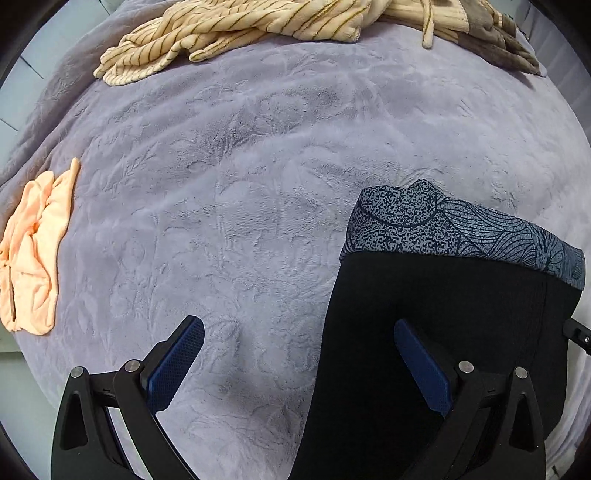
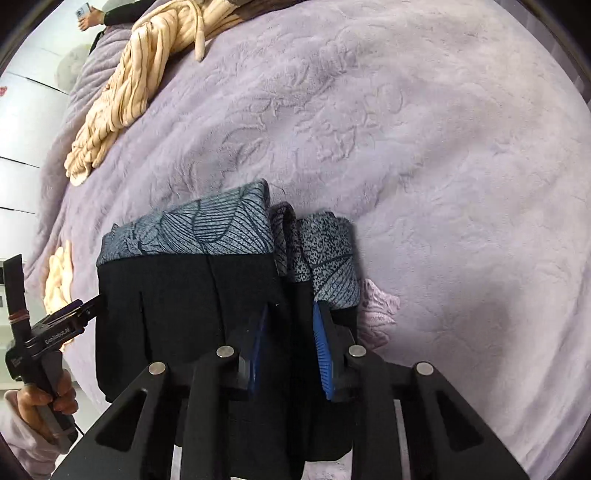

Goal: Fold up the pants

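The pants (image 2: 192,295) lay folded into a compact bundle on the purple bed (image 2: 443,184), patterned cuffs pointing away from both tools. The right tool (image 2: 291,332) pinched the bundle's right edge; the left tool (image 1: 299,354) stood spread, one finger over the black cloth, gripping nothing. Open bed lay ahead; striped clothes (image 1: 229,33) and an orange garment (image 1: 33,251) sat well apart

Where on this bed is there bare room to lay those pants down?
The widest bare stretch of the purple blanket lies between the striped garment at the far edge, the peach cloth at the left and the pants. The blanket right of the pants is also bare. The far edge is crowded.
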The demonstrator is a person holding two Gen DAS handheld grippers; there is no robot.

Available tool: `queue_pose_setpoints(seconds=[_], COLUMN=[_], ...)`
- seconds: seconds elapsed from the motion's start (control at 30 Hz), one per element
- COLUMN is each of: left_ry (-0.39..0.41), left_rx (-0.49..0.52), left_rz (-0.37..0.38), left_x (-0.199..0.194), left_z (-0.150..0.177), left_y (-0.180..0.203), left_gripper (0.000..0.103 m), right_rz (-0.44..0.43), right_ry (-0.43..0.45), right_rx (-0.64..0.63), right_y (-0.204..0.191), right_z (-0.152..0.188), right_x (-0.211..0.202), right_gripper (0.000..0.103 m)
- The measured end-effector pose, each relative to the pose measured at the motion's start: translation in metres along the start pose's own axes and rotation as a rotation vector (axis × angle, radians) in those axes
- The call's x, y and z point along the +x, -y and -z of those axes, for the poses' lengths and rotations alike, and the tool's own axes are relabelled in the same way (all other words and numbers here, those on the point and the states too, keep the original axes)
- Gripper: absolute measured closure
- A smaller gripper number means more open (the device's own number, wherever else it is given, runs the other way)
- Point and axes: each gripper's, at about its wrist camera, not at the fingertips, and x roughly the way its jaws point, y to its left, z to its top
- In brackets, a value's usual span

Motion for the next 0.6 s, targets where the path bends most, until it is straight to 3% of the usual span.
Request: queue_pose_setpoints(seconds=[0.27,0.37,0.47,0.6], left_ry=[-0.008,-0.005,0.002,0.004], left_rx=[0.047,0.040,0.047,0.051], left_rz=[-0.021,-0.028,-0.044,-0.058], left_x=[-0.008,-0.008,-0.009,-0.009], left_z=[0.001,0.003,0.004,0.004], left_y=[0.002,0.002,0.004,0.006], left_gripper=[0.000,0.000,0.000,0.000], right_rz=[-0.052,-0.036,-0.019,-0.066], right_ry=[-0.010,-0.010,0.011,0.054], right_rx=[0.049,0.049,0.029,-0.049], right_y=[0.012,0.014,0.011,-0.016], right_z=[0.014,0.020,0.029,0.035], right_x=[-0.017,-0.027,-0.041,-0.052], right_gripper=[0.075,0.075,0.075,0.072])
